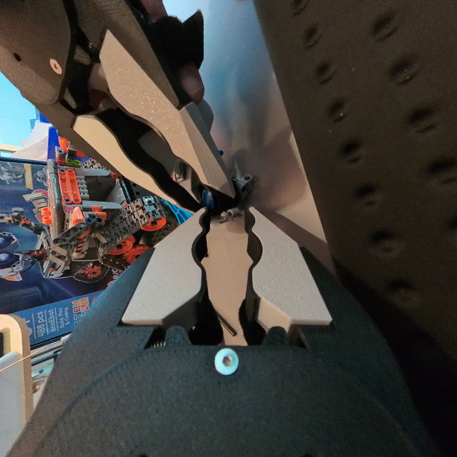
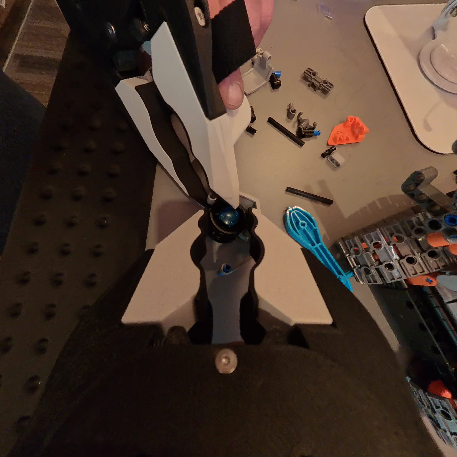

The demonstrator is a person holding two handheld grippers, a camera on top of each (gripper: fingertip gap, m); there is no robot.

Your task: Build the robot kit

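My right gripper [image 2: 228, 212] is shut on a black round part with a shiny blue dome [image 2: 226, 218], held just above the grey table [image 2: 269, 168]. My left gripper [image 2: 220, 203] comes down from above, its tips meeting the top of that part at a small grey connector [image 2: 211, 197]. In the left wrist view, my left gripper [image 1: 226, 209] has its jaws narrowed about the small grey connector [image 1: 232, 213]. The right gripper [image 1: 210, 195] reaches in from the upper left with the blue-domed part [image 1: 208, 197]. A second grey connector [image 1: 244, 183] sits just beyond.
A grey-and-orange brick model [image 2: 395, 254] stands to the right and also shows in the left wrist view [image 1: 99, 222], before a blue toy box [image 1: 29, 277]. A blue tool [image 2: 314, 237], black axles [image 2: 309, 195], an orange piece [image 2: 346, 132] and small connectors lie loose. A white tray [image 2: 400, 81] is far right; a black dimpled panel [image 2: 74, 197] is on the left. My left and right fingertips are right by each other. The orange piece [image 2: 346, 132] is about 15 cm from both grippers' fingertips.
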